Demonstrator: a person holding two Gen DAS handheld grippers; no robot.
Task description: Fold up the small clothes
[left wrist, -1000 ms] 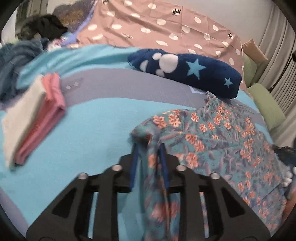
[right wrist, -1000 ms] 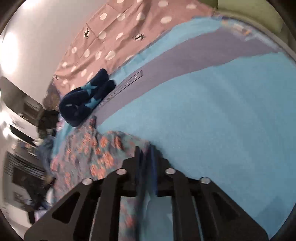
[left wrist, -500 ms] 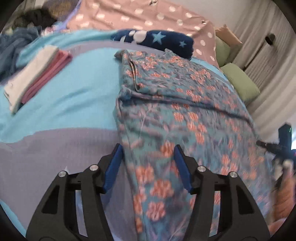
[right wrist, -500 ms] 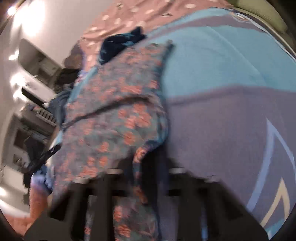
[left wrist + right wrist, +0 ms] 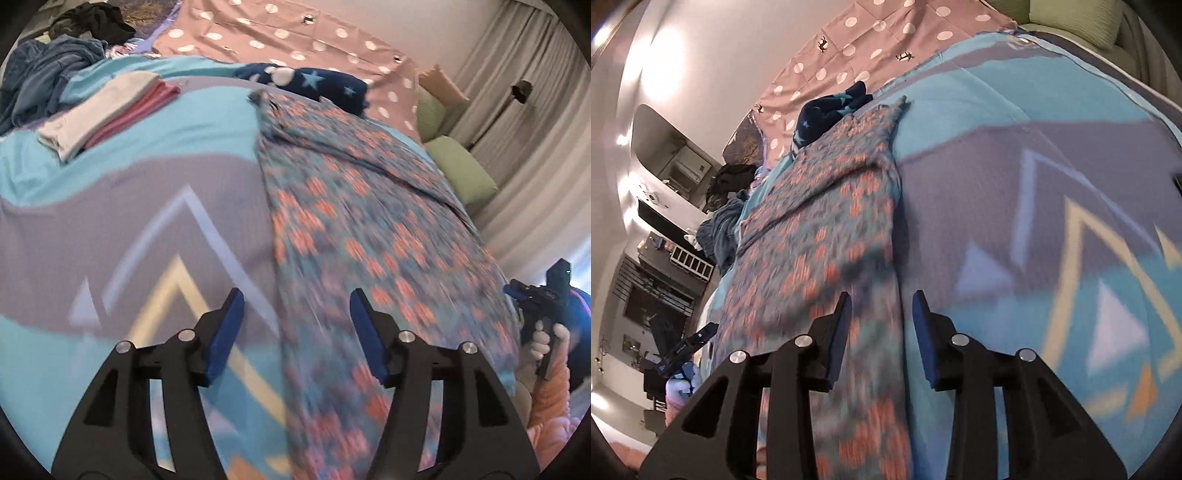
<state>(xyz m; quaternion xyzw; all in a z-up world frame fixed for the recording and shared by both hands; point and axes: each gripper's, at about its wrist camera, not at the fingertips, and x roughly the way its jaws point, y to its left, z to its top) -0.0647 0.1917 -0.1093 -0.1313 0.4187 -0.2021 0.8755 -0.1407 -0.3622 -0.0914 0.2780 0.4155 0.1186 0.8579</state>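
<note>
Both grippers have let go of the floral garment (image 5: 362,236) since a second ago, when each was clenched on a pinch of its fabric; the cloth has gone from a bunched heap to a long spread strip. It now lies lengthwise on the blue-and-grey patterned blanket (image 5: 110,229), running from the near edge of the bed up toward the navy star-print cushion (image 5: 314,83).

The left gripper (image 5: 295,328) has its jaws spread wide, holding nothing, and the garment's left edge passes between its blue pads (image 5: 225,332). The right gripper (image 5: 879,328) is also released, with a narrower gap, and the garment's right edge runs through that gap, though blur hides whether cloth touches the pads. In the left wrist view the right gripper shows at the far right, gripped by a gloved hand (image 5: 546,339).

To the left of the garment, well apart from it, sits a folded stack of white and pink clothes (image 5: 107,110). A heap of dark blue clothing (image 5: 48,70) lies beyond the stack. A pink polka-dot sheet (image 5: 280,37) covers the head of the bed, and green pillows (image 5: 461,173) lie at the right.
</note>
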